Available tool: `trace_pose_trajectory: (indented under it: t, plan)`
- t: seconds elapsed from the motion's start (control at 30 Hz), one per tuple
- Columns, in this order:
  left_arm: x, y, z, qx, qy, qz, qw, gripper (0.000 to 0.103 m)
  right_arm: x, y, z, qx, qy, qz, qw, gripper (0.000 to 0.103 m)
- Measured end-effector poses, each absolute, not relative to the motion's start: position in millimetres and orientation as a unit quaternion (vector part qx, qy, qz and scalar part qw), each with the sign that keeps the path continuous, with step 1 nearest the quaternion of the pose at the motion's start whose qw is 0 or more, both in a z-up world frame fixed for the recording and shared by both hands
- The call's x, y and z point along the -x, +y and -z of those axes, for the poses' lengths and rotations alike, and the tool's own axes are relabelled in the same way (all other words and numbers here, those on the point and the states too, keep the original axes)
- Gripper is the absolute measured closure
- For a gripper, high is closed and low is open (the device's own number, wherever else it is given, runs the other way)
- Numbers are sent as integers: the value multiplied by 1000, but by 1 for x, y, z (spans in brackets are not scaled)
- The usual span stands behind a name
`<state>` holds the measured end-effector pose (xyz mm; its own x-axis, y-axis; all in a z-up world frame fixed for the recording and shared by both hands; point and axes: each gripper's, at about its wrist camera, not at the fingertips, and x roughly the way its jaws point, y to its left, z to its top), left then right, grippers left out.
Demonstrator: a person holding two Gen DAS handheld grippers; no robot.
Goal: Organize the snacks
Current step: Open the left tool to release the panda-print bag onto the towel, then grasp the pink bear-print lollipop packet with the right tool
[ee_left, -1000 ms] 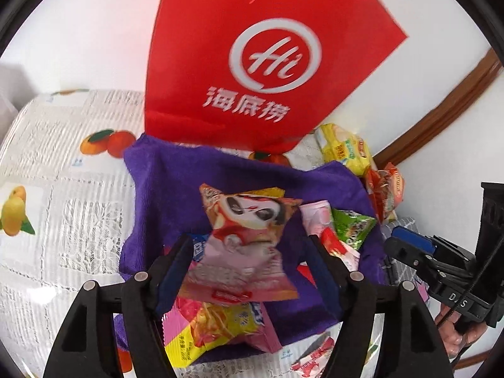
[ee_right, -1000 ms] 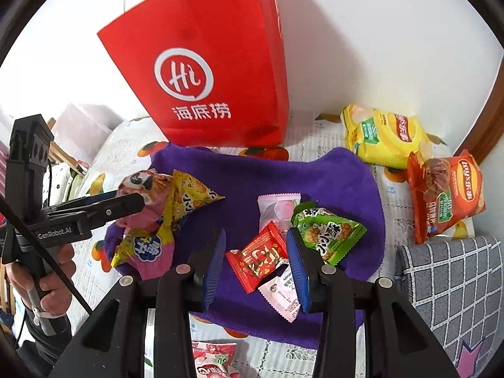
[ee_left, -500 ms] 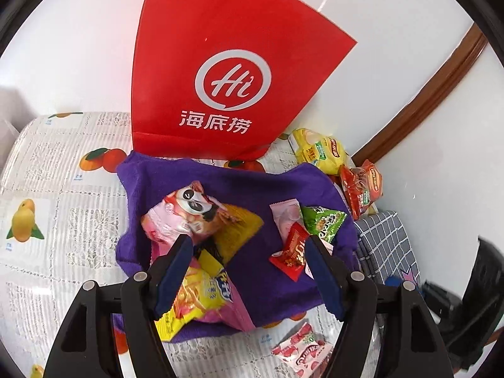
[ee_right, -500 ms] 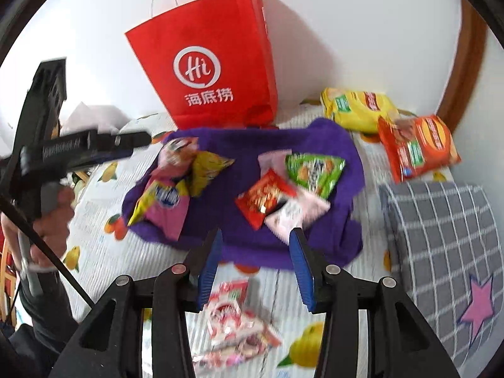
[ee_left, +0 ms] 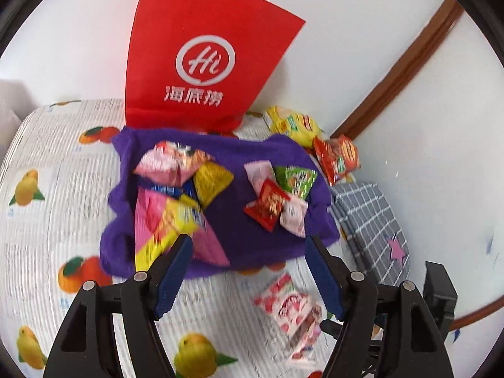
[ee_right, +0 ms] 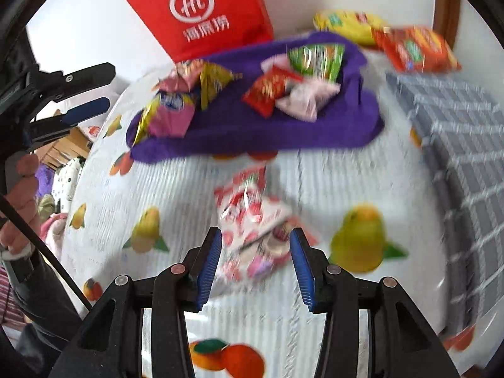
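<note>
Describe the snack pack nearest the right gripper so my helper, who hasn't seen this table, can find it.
Start at the purple cloth on the fruit-print tablecloth. Just off its near edge, alone on the bare tablecloth, lies a white plastic pack with red-pink strawberry print. Unlike the other small packs, it is not on the cloth.

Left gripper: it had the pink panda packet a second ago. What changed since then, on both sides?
The left gripper has let go of the pink panda packet, which now lies on the purple cloth, and has backed away empty. The right gripper has left the cloth's small packets and come down around the pink-and-white packet on the tablecloth, not gripping. The red bag and other snacks stayed put.
</note>
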<state>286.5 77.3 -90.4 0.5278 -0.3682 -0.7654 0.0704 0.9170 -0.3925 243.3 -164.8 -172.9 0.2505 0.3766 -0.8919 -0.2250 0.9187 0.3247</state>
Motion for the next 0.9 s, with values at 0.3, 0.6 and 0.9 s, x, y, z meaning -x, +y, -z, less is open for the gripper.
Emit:
trace_pose_trajectory:
  t: [0.3,0.6,0.9]
  plan:
    - [-256,71,106,155,487,137,849,31,-229,-153,207,-69,618,-155,768,54]
    - [-238,74,119,164,498,129,842,31,-219,-170,203,-69,604,-137,782,54]
    - [-229,61,134,146,520,124,833,31,-236,-163,210,-72,579,-119,804,62]
